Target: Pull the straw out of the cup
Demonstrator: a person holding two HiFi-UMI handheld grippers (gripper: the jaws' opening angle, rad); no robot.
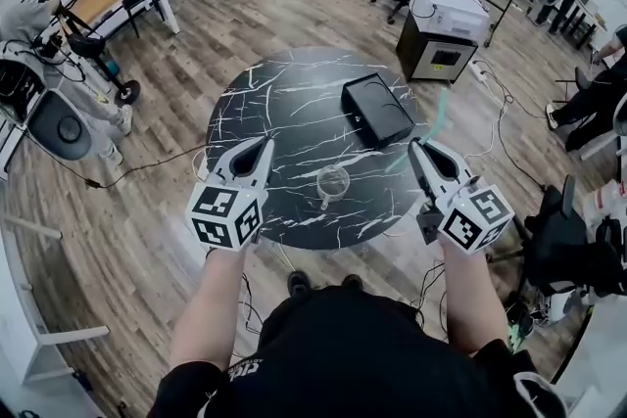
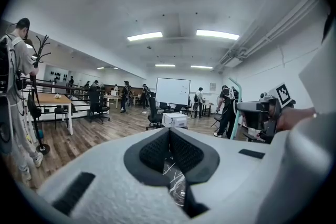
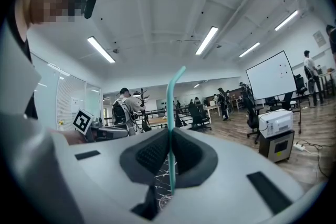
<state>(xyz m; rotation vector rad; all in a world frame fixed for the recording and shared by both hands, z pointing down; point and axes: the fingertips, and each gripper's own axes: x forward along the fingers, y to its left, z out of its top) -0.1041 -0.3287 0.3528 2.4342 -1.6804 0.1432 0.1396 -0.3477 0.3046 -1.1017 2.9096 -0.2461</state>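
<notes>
Head view: shows a round black marble table (image 1: 284, 93) with a clear cup (image 1: 333, 181) upright close to its near edge and a black box (image 1: 376, 110) towards its far right edge. Places the right gripper (image 1: 415, 146) over the right edge, pinching a teal straw (image 1: 441, 117) raised clear of the cup, and the left gripper (image 1: 266, 144) over the left part, beside the cup but apart from it.

Right gripper view: confirms both pads pressed on the straw (image 3: 170, 113), upright with a bent top, a grip too small to read from the head view.

Left gripper view: reveals 2 jaws pressed together on nothing, plus the straw (image 2: 238, 107) side-on at right.
</notes>
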